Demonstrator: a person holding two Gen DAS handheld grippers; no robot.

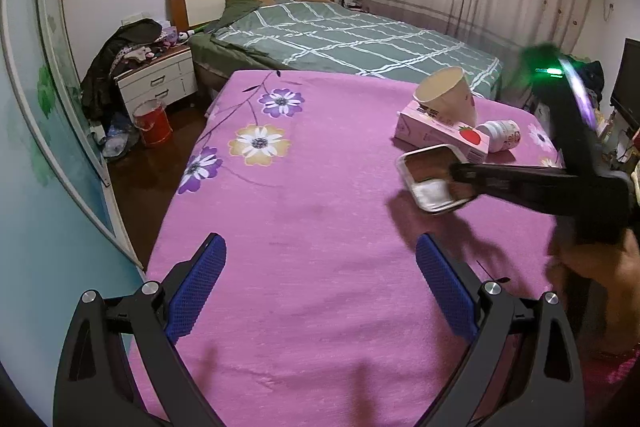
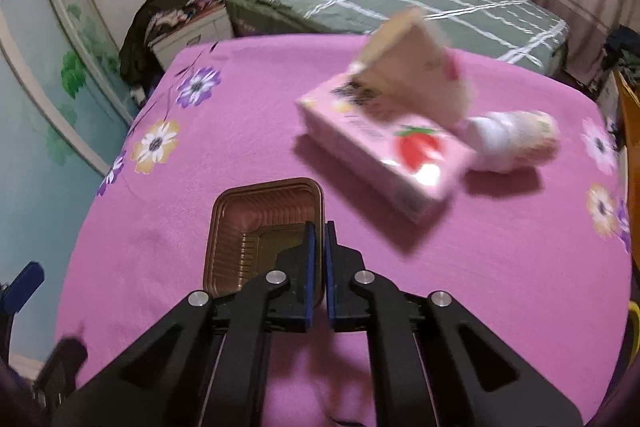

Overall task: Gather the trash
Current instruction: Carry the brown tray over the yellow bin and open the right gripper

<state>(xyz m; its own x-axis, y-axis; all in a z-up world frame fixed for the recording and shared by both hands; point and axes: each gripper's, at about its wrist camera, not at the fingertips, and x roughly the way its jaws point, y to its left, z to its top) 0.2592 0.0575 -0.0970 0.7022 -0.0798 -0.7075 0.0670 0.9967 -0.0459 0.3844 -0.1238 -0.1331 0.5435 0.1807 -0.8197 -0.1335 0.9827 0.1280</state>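
Right wrist view shows your pink cloth (image 2: 160,219), with the strawberry carton (image 2: 384,155) lying beyond the brown tray (image 2: 256,227) under a paper cup (image 2: 416,79). Your right gripper (image 2: 319,227) pinches the tray's right rim; your left gripper (image 1: 320,251) stands wide open, empty.

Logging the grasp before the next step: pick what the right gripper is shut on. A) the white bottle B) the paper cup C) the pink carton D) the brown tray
D: the right gripper pinches the rim of the brown tray, while the cup, carton and bottle lie apart farther back on the pink cloth.
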